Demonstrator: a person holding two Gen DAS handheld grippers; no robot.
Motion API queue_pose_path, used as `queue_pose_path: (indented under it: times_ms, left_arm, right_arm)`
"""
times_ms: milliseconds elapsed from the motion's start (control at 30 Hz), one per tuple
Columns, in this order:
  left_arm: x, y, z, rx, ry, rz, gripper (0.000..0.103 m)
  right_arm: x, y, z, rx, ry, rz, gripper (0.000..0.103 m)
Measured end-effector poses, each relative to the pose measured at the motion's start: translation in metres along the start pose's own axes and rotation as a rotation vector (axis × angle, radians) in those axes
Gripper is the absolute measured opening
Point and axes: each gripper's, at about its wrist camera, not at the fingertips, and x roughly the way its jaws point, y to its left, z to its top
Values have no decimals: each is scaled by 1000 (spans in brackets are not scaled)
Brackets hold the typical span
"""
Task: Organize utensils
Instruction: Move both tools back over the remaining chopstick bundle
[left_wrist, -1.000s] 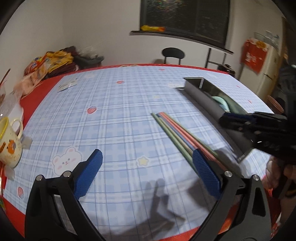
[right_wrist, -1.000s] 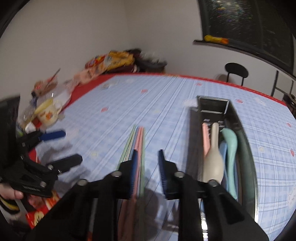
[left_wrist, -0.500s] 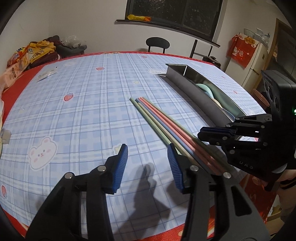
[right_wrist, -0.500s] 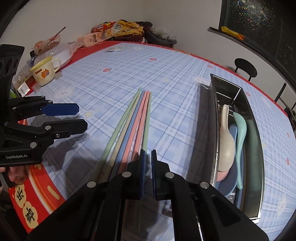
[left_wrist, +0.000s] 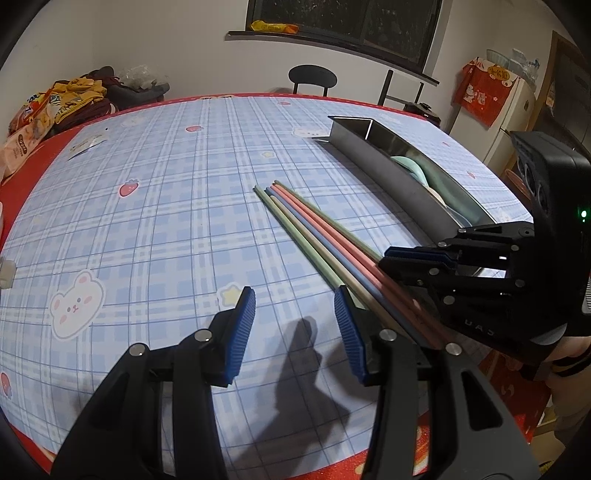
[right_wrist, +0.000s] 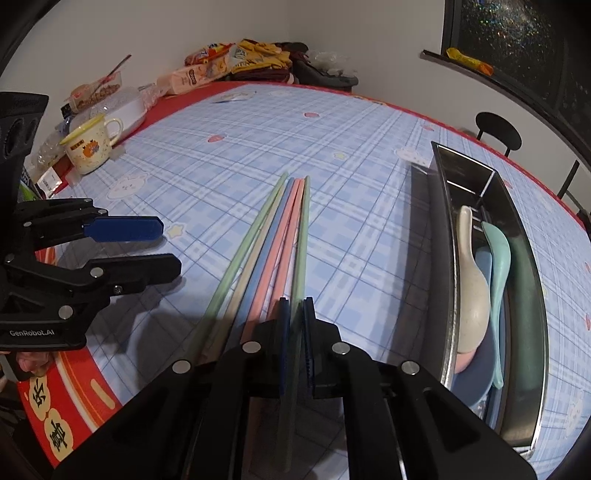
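Now we work beside the metal tray (right_wrist: 524, 258), spoons (right_wrist: 471, 280) already inside. The chopsticks (right_wrist: 280, 236) lie bundled left of the tray; our right gripper (right_wrist: 294, 339) pinches the green chopstick (right_wrist: 303, 236) nearest it, tilted downward. Best lift it cleanly without dragging neighbours. Our left gripper (left_wrist: 293, 332) hovers half-spread, empty.

Black left gripper (left_wrist: 293, 325) — blue ribbed pads, silver screws — lettering apparently "GenRobot.AI".
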Motion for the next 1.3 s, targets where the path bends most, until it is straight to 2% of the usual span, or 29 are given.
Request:
queue_pose_path:
  times_ms: [367, 533, 833, 1033, 1100, 1167, 1300]
  left_arm:
    - [17, -19, 5, 46, 60, 3, 46]
    - [29, -32, 12, 92, 98, 39, 47]
    - [34, -34, 13, 117, 120, 91, 50]
    - [37, -35, 15, 135, 121, 109, 55]
    - [36, -33, 14, 144, 120, 112, 53]
    - [34, -29, 13, 146, 117, 113, 42]
    - [29, -19, 10, 153, 120, 118, 34]
  right_arm:
    - [-1, -4, -1, 1, -16, 27, 8]
    - [-1, -3, -2, 1, -18, 31, 8]
    - [-2, -4, -3, 1, -19, 47, 8]
    - [-2, -4, -3, 0, -19, 45, 9]
    - [-2, -4, -3, 0, -19, 46, 9]
    - [-2, -4, -3, 0, -19, 46, 9]
    - [-2, -4, -3, -1, -18, 44, 9]
